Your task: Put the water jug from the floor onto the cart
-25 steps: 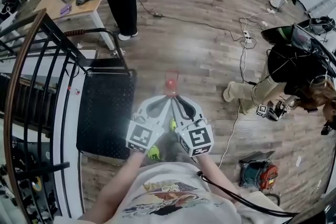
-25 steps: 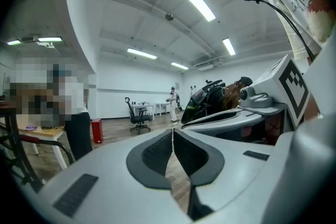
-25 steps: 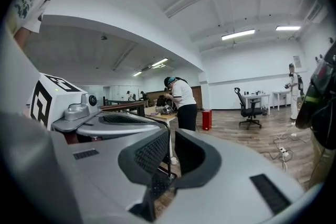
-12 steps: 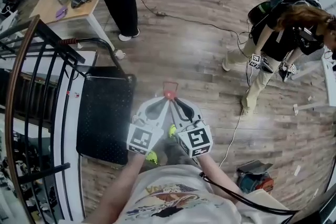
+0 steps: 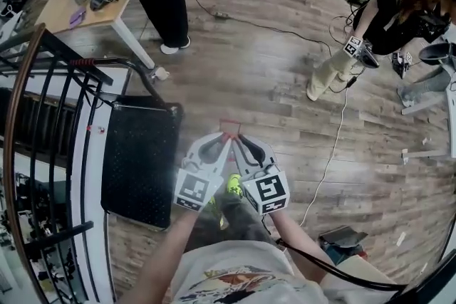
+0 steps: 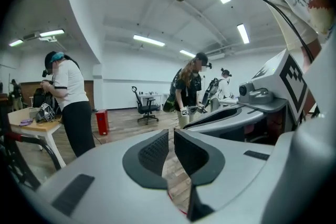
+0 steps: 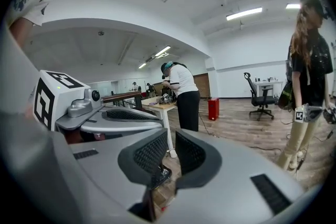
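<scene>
Tools: my left tool [image 6: 171,140] and right tool [image 7: 171,148] sit side by side, jaws pinched together on a thin red handle [image 5: 229,126].
Water jug: seemingly hanging below that handle, just right of the cart [image 5: 139,153]; I cannot make out its body.
Handling: probably heavy and sloshing, so the stiff handle is the place to hold.

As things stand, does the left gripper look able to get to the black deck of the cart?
Probably yes. The cart's deck lies just left of the left gripper and lower than it, and the head view shows nothing standing between them.
</scene>
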Available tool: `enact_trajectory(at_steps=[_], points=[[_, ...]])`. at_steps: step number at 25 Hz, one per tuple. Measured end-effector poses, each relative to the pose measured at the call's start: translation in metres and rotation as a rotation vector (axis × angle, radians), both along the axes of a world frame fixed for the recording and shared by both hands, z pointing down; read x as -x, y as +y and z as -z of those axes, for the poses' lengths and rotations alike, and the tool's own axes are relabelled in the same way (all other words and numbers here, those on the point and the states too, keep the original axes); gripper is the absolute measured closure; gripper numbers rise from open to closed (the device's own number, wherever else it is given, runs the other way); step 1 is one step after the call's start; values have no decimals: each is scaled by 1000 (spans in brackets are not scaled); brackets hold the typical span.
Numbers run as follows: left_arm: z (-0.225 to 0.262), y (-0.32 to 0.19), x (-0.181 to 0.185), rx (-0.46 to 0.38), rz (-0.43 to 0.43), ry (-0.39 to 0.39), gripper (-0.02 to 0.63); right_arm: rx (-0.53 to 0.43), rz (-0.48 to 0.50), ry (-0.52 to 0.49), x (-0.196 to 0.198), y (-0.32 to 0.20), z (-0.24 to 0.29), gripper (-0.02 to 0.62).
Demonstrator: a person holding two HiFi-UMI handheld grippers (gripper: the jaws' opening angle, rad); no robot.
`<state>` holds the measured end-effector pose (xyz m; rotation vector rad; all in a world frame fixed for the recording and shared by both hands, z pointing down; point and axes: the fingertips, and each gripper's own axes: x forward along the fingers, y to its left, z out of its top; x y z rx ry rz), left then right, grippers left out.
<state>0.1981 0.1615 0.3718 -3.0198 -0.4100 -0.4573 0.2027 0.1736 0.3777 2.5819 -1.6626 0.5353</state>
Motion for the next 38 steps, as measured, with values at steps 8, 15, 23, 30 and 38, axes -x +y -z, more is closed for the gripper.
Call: enact_trajectory(at_steps=[8, 15, 23, 30, 38], points=[[-70, -24, -38, -13, -34, -56, 592, 37, -58, -37, -37, -21, -71, 547], [-122, -52, -50, -12, -41, -88, 591, 82, -69, -50, -46, -46, -122, 499], [-190, -68, -70, -2, -70, -145, 538, 130, -130, -85, -69, -54, -191, 482], [-259, -77, -79, 20, -58, -202, 492, 163, -143, -113, -79, -56, -258, 468], [-348, -70, -86, -10, -58, -277, 476, 216, -158, -143, -96, -48, -340, 446]])
